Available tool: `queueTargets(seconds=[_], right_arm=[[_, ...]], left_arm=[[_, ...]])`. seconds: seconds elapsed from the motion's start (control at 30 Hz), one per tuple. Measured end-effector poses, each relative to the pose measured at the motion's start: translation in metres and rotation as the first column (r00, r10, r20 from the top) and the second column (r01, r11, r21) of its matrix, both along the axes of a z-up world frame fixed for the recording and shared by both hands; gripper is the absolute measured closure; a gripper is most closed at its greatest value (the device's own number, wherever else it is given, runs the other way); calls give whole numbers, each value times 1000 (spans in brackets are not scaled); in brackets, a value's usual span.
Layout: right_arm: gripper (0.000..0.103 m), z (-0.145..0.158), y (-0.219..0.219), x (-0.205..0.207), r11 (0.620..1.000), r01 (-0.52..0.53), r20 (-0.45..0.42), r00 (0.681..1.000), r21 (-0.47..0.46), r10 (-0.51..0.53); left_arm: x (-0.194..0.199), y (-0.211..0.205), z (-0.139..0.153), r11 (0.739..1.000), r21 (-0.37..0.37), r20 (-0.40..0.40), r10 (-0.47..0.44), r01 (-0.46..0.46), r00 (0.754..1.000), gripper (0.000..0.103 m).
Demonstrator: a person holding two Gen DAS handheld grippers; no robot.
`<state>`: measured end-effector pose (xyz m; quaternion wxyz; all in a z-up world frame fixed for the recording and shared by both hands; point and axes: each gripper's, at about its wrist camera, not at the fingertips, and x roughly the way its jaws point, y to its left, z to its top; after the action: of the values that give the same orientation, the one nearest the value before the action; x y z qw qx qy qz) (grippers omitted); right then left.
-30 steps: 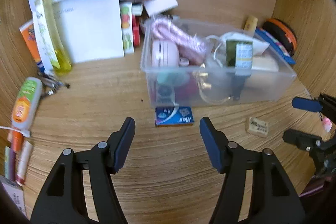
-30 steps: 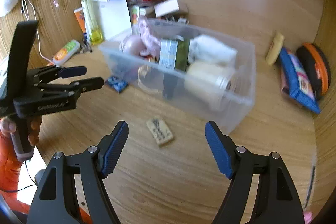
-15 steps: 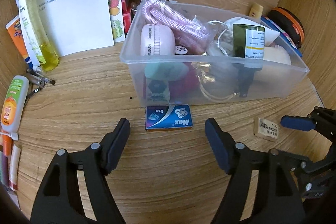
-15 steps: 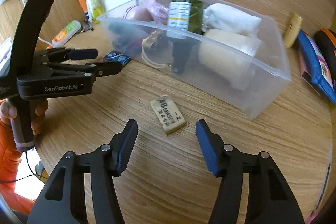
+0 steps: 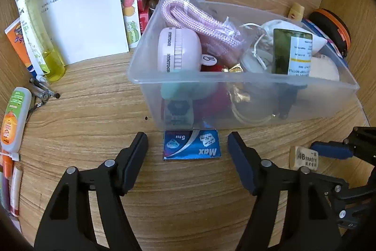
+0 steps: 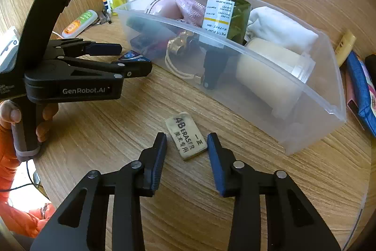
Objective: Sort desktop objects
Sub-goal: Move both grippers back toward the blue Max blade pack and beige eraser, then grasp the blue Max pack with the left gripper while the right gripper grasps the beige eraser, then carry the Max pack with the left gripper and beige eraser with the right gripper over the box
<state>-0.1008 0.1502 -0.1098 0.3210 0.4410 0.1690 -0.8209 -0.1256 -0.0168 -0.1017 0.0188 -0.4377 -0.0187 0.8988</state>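
Much clutter on wooden desk (image 5: 94, 114); clear bin (image 5: 246, 86) full.

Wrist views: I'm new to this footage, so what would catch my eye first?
The clear plastic bin, crammed with a pink rope, a green bottle and more, fills the middle of the desk. In front of it, the right gripper is closing around a 4B eraser, while the left gripper closes around a blue Max box.
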Motion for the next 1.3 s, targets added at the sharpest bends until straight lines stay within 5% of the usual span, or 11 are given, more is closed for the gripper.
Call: queueTargets(seconds=[0.33, 0.67, 1.3], right_arm=[[76, -1, -3, 7, 999, -41, -20, 999, -8, 41], [77, 3, 13, 4, 995, -8, 42, 999, -101, 12], [80, 47, 33, 11, 986, 13, -67, 997, -166, -24]], left_arm=[[4, 15, 0, 994, -62, -4, -89, 89, 996, 55], [16, 20, 4, 995, -81, -28, -68, 66, 997, 56], [53, 31, 67, 998, -28, -218, -63, 58, 974, 56]])
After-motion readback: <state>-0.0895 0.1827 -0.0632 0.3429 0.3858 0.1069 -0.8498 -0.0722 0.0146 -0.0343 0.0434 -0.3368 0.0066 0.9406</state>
